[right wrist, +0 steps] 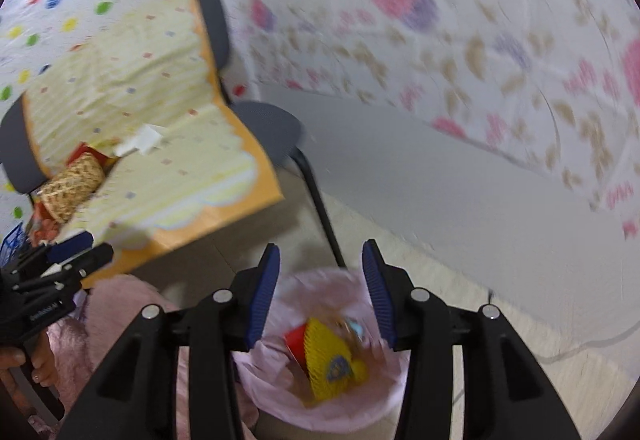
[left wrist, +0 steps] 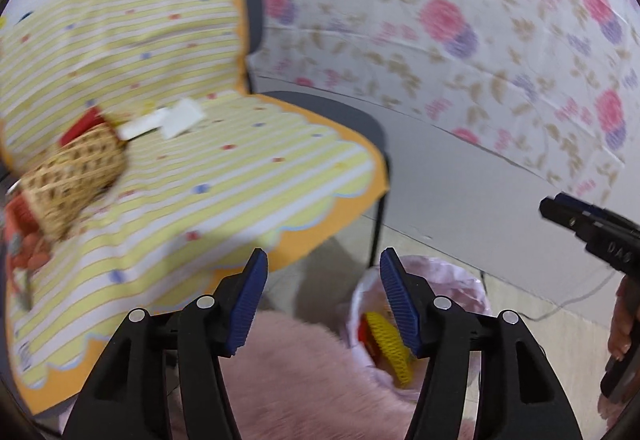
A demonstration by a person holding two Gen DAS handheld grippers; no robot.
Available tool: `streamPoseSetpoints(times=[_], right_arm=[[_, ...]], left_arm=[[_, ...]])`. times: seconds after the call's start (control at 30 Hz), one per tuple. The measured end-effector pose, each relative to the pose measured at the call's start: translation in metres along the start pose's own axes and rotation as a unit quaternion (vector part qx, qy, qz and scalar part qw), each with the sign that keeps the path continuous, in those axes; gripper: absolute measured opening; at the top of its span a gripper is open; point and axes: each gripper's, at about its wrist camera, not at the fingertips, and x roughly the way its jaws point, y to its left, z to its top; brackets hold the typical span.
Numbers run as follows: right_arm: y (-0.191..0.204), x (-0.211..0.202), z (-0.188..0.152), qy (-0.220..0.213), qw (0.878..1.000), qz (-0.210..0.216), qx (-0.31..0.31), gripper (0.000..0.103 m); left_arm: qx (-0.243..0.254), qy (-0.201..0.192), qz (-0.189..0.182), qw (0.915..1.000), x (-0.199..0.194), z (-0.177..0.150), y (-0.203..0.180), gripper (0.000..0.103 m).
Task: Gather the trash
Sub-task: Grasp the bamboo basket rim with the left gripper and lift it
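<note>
A bin lined with a pink bag (right wrist: pixel 276 392) stands on the floor below my right gripper (right wrist: pixel 320 296), which is open and empty right above it. A yellow ribbed wrapper (right wrist: pixel 332 360) and a red piece (right wrist: pixel 296 344) lie inside. The bin also shows in the left wrist view (left wrist: pixel 472 284), with the yellow wrapper (left wrist: pixel 390 346) in it. My left gripper (left wrist: pixel 324 300) is open and empty, over pink fabric (left wrist: pixel 296 376). White paper scraps (left wrist: pixel 168 122) and a woven basket (left wrist: pixel 76 176) lie on the striped yellow cloth (left wrist: pixel 224 180) over a chair.
The chair has a grey seat (left wrist: pixel 340 112) and black legs (right wrist: pixel 320 200). A floral sheet (left wrist: pixel 440 20) hangs behind. A grey board (right wrist: pixel 440 180) leans along the floor. The right gripper shows at the right edge of the left wrist view (left wrist: pixel 592 224).
</note>
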Motion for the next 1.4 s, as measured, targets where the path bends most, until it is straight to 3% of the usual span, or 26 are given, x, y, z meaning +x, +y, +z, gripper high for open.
streamPoseSetpoints(times=[0.33, 0.6, 0.83, 1.1, 1.27, 1.4], right_arm=[[0.092, 0.027, 0.030, -0.012, 0.991, 0.103, -0.088, 0.043], [0.155, 0.061, 0.051, -0.006, 0.977, 0.163, -0.137, 0.043], [0.187, 0.100, 0.069, 0.005, 0.972, 0.188, -0.144, 0.043], [0.202, 0.121, 0.082, 0.004, 0.970, 0.197, -0.144, 0.043], [0.200, 0.128, 0.080, 0.013, 0.970, 0.196, -0.145, 0.043], [0.196, 0.130, 0.078, 0.019, 0.970, 0.195, -0.145, 0.043]], left_arm=[[-0.068, -0.017, 0.095, 0.9930, -0.038, -0.009, 0.074, 0.063], [-0.127, -0.024, 0.171, 0.9767, -0.051, -0.014, 0.141, 0.069], [-0.161, -0.035, 0.210, 0.9638, -0.050, 0.000, 0.190, 0.070], [-0.160, -0.048, 0.188, 0.9678, -0.021, 0.026, 0.222, 0.066], [-0.143, -0.041, 0.170, 0.9742, 0.001, 0.036, 0.229, 0.056], [-0.144, -0.015, 0.128, 0.9812, 0.026, 0.040, 0.232, 0.045]])
